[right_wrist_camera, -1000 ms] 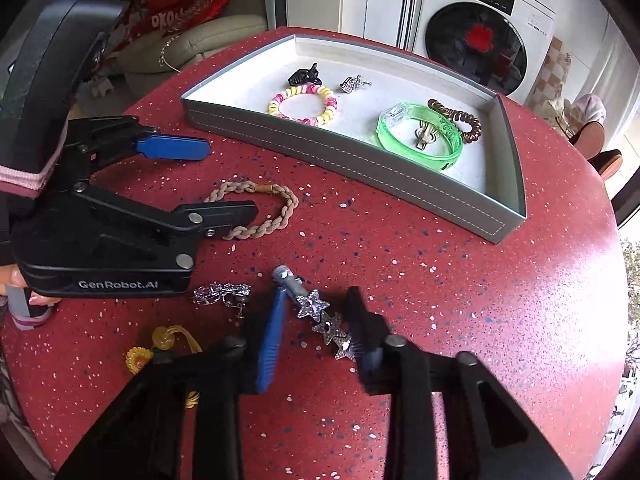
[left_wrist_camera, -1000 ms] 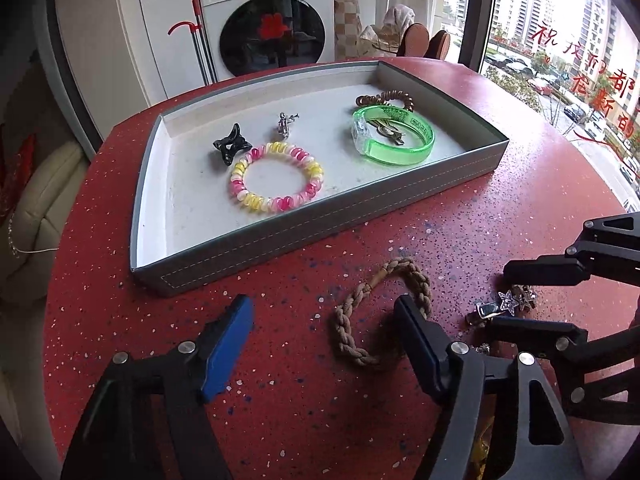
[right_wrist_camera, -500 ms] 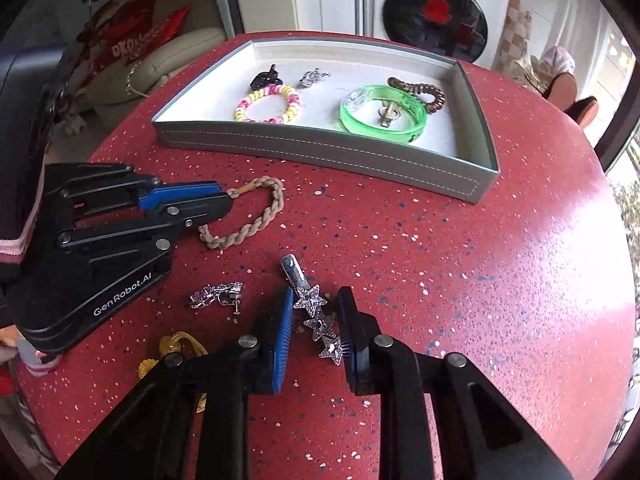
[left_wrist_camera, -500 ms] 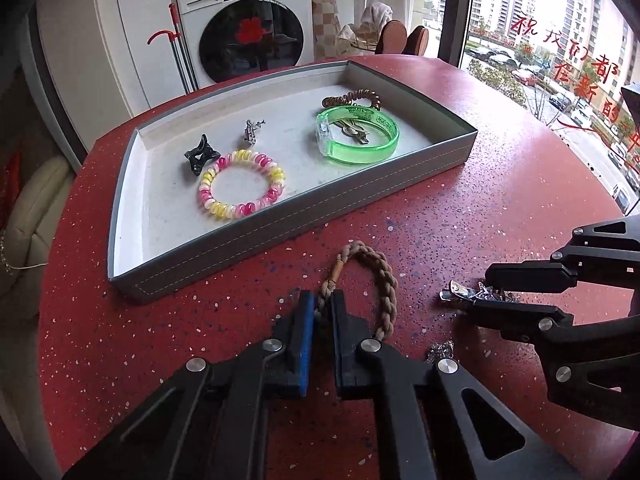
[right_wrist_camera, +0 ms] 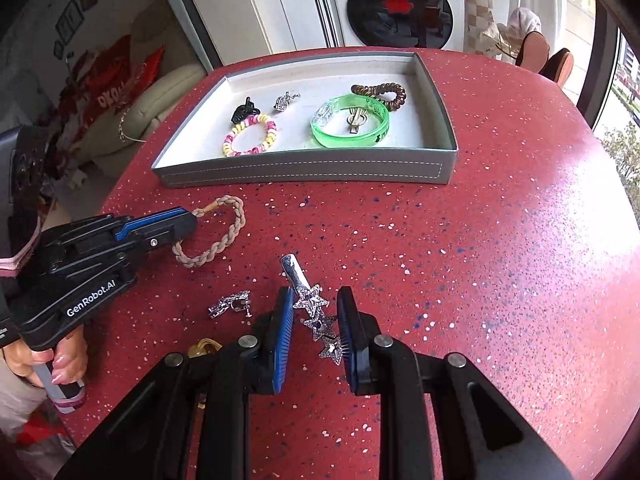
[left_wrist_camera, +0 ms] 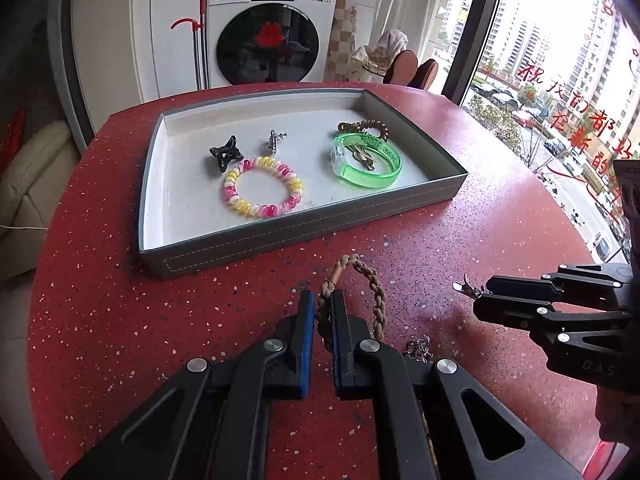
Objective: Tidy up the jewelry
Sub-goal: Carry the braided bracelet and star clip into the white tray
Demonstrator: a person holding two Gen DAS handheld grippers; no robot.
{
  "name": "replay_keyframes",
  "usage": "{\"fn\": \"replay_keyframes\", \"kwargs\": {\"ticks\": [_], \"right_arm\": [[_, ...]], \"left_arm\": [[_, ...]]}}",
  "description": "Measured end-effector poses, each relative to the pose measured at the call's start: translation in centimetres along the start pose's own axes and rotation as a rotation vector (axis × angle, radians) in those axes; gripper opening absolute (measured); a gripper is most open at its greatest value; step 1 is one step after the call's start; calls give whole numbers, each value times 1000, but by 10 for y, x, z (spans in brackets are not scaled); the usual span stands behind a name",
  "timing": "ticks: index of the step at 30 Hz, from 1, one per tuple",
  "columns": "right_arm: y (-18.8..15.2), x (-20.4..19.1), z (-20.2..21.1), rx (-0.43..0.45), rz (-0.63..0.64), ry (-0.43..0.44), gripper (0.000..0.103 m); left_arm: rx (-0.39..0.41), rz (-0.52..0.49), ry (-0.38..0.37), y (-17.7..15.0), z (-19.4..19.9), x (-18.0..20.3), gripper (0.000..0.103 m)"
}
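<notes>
My left gripper (left_wrist_camera: 322,304) is shut on one side of a tan braided bracelet (left_wrist_camera: 374,288), held just above the red table; it also shows in the right wrist view (right_wrist_camera: 218,244). My right gripper (right_wrist_camera: 314,310) is shut on a silver star hair clip (right_wrist_camera: 312,304), whose metal tip (left_wrist_camera: 466,286) pokes out past the fingers. A grey tray (left_wrist_camera: 280,236) with a white floor lies ahead and holds a pink-yellow bead bracelet (left_wrist_camera: 262,192), a green bangle (left_wrist_camera: 366,160), a black claw clip (left_wrist_camera: 226,154), a silver charm (left_wrist_camera: 274,140) and a brown coil tie (left_wrist_camera: 364,126).
A small silver rhinestone piece (right_wrist_camera: 230,304) lies on the table left of my right gripper. A yellow-gold item (right_wrist_camera: 204,348) lies partly hidden behind the right gripper's left finger. The round red table (right_wrist_camera: 500,260) stretches to the right. A washing machine (left_wrist_camera: 272,32) stands behind.
My left gripper closed on the braided bracelet and lifted it slightly. My right gripper closed on the star clip and raised it. Both moved closer toward the tray.
</notes>
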State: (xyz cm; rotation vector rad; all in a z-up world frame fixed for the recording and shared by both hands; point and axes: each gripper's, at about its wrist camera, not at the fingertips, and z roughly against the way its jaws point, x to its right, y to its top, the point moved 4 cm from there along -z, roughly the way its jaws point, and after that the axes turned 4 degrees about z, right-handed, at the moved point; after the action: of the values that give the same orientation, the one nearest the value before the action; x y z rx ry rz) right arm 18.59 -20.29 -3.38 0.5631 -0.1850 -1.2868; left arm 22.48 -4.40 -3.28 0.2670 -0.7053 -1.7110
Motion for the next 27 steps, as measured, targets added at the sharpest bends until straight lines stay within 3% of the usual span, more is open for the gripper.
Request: {"fn": "replay_keyframes", "kwargs": {"ticks": [12, 27], "right_arm": [[10, 3, 15, 42, -59, 21, 24], [56, 15, 16, 63, -168, -5, 24]], "left_arm": [[68, 29, -14, 15, 25, -4, 26], [113, 66, 13, 48, 25, -20, 26]]}}
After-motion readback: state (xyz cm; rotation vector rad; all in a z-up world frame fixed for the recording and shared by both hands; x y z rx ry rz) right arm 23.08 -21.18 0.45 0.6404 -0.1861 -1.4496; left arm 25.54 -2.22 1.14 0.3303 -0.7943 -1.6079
